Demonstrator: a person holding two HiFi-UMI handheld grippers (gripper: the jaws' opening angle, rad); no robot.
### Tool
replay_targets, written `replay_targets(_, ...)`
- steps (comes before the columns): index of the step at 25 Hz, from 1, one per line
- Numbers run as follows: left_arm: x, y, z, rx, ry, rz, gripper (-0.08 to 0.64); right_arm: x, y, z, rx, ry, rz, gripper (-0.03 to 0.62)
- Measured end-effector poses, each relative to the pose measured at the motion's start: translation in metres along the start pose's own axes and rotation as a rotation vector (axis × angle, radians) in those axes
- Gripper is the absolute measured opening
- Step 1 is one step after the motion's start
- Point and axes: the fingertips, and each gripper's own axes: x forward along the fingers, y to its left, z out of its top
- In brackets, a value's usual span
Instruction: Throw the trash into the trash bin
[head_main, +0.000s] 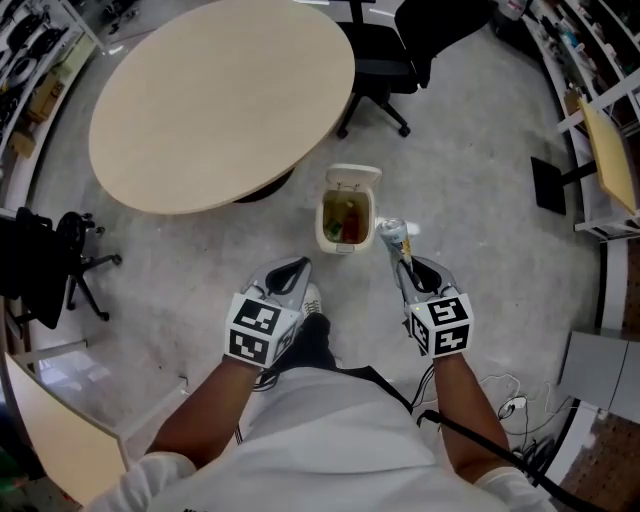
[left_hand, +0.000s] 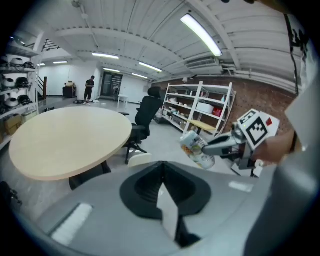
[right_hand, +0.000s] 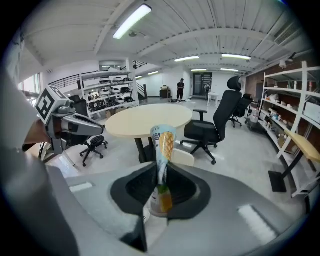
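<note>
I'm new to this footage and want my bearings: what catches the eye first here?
The right gripper is clamped on a crushed container, held just right of a small cream trash bin in the head view, lid open, trash already inside. The left gripper is shut and empty; a large round table stands beyond the bin.

From above, the small cream plastic trash bin (head_main: 322, 232) stands mid-scene on the grey concrete floor (head_main: 470, 200), with trash lying inside it. At its ten o'clock we see the round pale wooden table (head_main: 220, 100), and at one o'clock the black wheeled office chair (head_main: 385, 65), just beside the table's right edge. A second black swivel chair (head_main: 60, 255) sits well apart at nine o'clock. Our left gripper (head_main: 295, 268) lies at the bin's seven o'clock and our right gripper (head_main: 405, 265) at five. The crushed printed paper cup (head_main: 393, 236) between the right gripper's jaws is just beside the bin at four o'clock.
</note>
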Motion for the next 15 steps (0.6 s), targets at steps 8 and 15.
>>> replay_targets(8, 0.053, 0.047, -0.018, -0.006, 0.098, -0.028, 0.008, 0.111, -0.017, -0.034, 0.050, 0.205, 0.037, 0.057)
replay_targets(15, 0.092, 0.072, -0.050, -0.043, 0.185, -0.021, 0.008, 0.203, -0.016, -0.093, 0.129, 0.355, 0.107, 0.057)
